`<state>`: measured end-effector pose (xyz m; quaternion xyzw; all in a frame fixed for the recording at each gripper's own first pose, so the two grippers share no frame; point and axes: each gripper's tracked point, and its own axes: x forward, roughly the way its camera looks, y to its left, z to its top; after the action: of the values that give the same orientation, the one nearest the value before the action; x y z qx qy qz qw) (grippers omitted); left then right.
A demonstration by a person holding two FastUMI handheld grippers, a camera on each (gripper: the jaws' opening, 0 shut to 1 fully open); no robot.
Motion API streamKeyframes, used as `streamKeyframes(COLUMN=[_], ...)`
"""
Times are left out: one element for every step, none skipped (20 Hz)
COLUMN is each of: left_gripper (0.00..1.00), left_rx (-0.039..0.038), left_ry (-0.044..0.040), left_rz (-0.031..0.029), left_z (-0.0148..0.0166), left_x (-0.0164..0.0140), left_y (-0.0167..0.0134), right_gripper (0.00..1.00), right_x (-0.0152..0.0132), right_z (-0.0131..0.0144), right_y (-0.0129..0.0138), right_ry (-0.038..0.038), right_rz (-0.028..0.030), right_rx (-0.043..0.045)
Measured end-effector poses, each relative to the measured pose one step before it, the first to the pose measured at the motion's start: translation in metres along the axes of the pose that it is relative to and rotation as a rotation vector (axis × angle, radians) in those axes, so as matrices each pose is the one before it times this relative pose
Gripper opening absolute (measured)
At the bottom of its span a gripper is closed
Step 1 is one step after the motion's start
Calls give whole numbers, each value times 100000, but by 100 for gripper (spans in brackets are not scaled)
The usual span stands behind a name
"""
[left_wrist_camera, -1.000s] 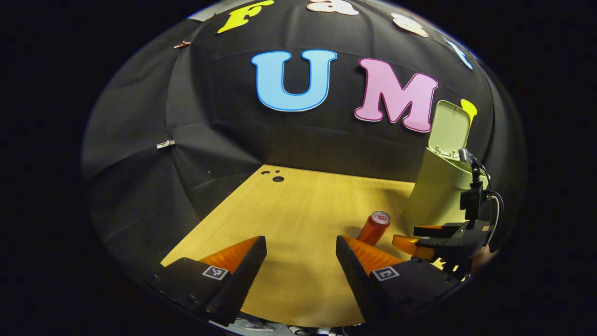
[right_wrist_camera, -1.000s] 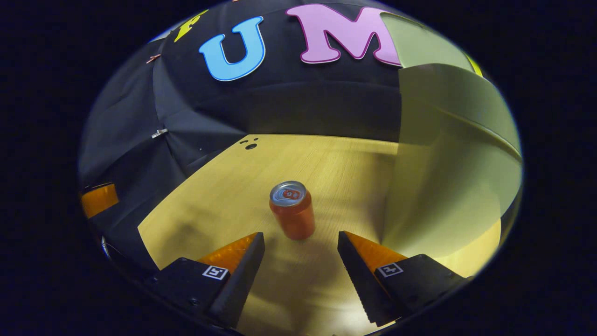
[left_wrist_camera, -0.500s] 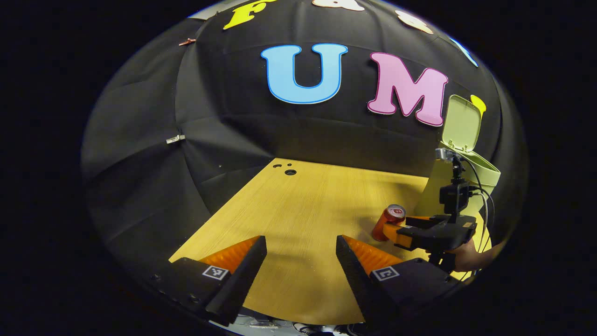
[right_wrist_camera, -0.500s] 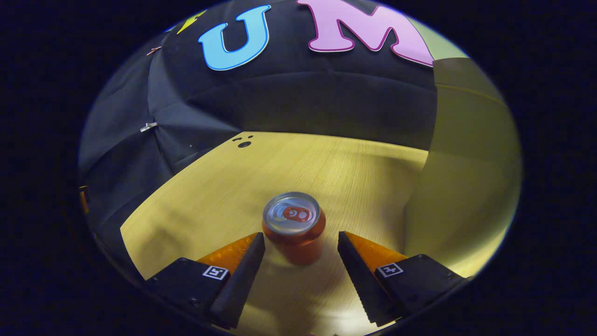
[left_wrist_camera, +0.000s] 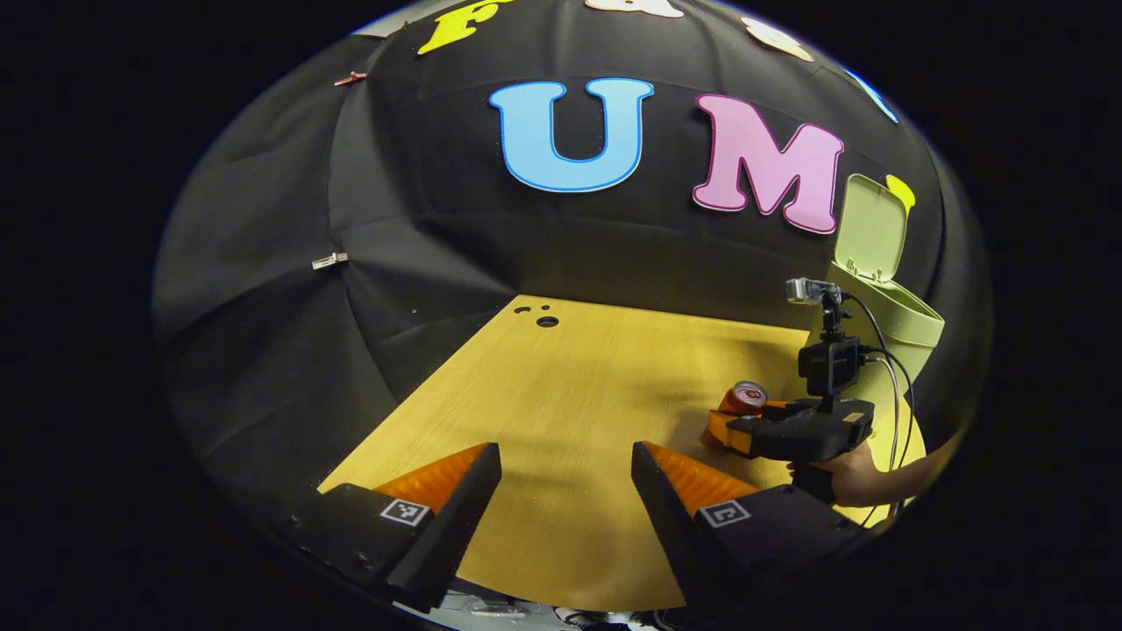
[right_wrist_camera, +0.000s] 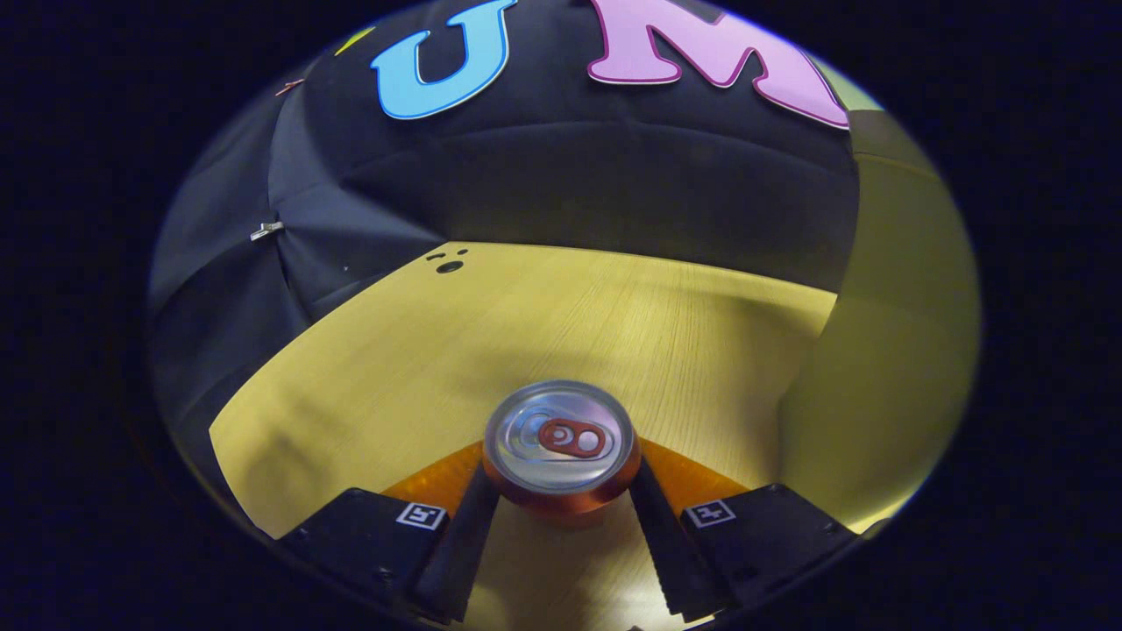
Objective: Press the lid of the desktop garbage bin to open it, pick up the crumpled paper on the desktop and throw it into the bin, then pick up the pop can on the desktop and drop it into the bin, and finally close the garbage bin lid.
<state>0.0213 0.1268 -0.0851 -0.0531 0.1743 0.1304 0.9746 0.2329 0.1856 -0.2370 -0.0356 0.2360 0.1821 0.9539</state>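
The red pop can stands upright on the wooden table, and its silver top sits between the fingers of my right gripper. Both fingers press against the can's sides. In the left gripper view the same can is at the far right, with the right gripper around it and a hand holding that gripper. Just behind it stands the pale green bin with its lid raised. My left gripper hovers open over the table's near edge, holding nothing.
The bin's wall rises close on the right of the can. A few small holes mark the table's far left corner. Black cloth walls the table at the back and left. Bare wood stretches ahead of the left gripper.
My right gripper moved forward around the can and its fingers closed in onto the can's sides. The left gripper has barely shifted.
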Motion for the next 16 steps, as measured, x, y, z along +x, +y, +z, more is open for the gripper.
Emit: streamKeyframes(left_gripper=[96, 96, 96, 96, 96, 96, 96, 96, 96, 96, 96, 96, 96, 96, 96, 96], left_rx=[146, 98, -31, -134, -179, -104, 8, 193, 314, 215, -195, -415, -557, -798, -379, 584], left_ry=[128, -54, -356, -552, -433, -422, -344, -292, -518, -570, -766, -312, 5, 537, 17, -683], left_rz=[-61, -39, -158, -108, -266, -334, -387, -503, -563, -715, -952, -1175, -1434, -1931, -2817, -2655], left_z=[-125, 14, 97, 161, 107, 60, -27, 64, 69, 137, -244, -170, -142, -288, -157, 10], left_x=[-39, 2, -74, -76, -58, 1, -88, 3, -27, -96, -61, -19, -32, -49, -110, -67], left_y=[29, -7, 33, -62, 2, -90, -107, -72, -72, -143, -102, -182, -235, -266, -420, -269], right_gripper=[83, 83, 83, 83, 83, 83, 83, 83, 83, 83, 83, 83, 83, 83, 83, 83], right_x=[-227, -274, -434, -764, -878, -903, -1088, -1074, -1319, -1150, -1147, -1324, -897, -1214, -925, -680], right_z=[6, 445, 707, 769, 906, 1003, 1227, 1045, 1418, 1758, 1958, 2022, 1676, 1721, 1800, 1772], right_y=[233, 111, 208, 254, 209, 248, 275, 89, 95, 50, -39, -137, -217, -332, -407, -417], right_ry=[826, -317, -1176, -1226, -1224, -1564, -1776, -1258, -1764, -2743, -2951, -3254, -2186, -2190, -2028, -2327], right_rz=[1051, 557, 738, 734, 795, 932, 914, 845, 939, 415, 428, 350, 138, 53, -940, -1559], right_rx=[-320, -225, -103, -169, -21, 126, 29, -703, -1271, -1327, -1381, -1106, -370, 334, 892, 1115])
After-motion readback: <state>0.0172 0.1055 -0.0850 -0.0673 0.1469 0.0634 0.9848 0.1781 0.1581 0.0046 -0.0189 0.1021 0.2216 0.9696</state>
